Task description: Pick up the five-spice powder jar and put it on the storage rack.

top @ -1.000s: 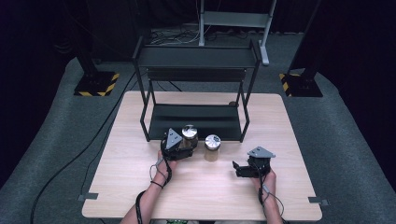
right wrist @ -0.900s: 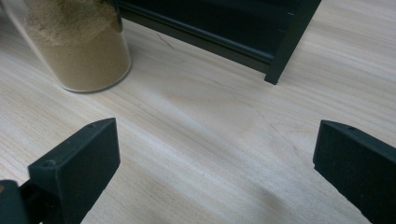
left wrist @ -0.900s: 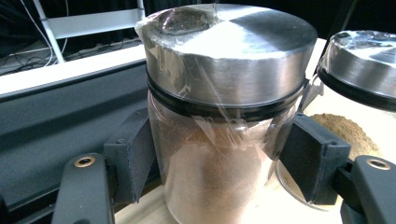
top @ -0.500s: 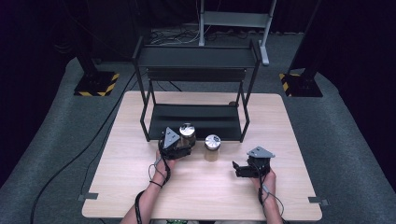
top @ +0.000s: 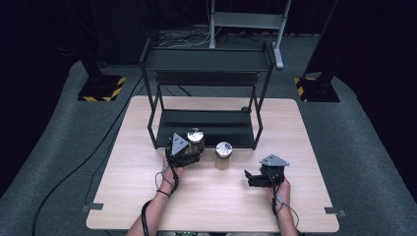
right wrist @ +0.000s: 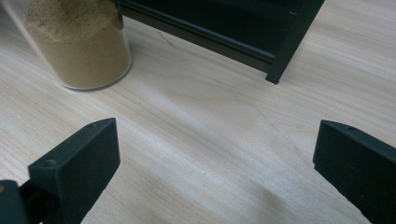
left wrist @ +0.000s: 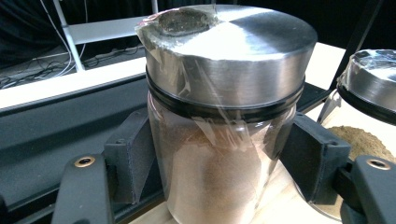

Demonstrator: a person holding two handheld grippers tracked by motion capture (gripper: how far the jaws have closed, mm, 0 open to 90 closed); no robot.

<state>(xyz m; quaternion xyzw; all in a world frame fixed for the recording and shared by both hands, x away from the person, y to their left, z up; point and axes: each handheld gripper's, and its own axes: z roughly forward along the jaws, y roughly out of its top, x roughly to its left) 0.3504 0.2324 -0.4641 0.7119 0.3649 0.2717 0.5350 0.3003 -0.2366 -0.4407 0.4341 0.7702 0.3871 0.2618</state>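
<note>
We cannot see the held jar's [left wrist: 224, 140] base, cut off below; the second jar [right wrist: 79, 42] loses its lid at the frame edge.

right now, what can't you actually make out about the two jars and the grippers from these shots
- Held jar: its base is cut off by the bottom edge of the left gripper view; in the high view the left gripper covers its body.
- Second jar: its lid is cut off by the top edge of the right gripper view; too small in the high view for detail.
- Right gripper: jaw tips too small in the high view.
</note>
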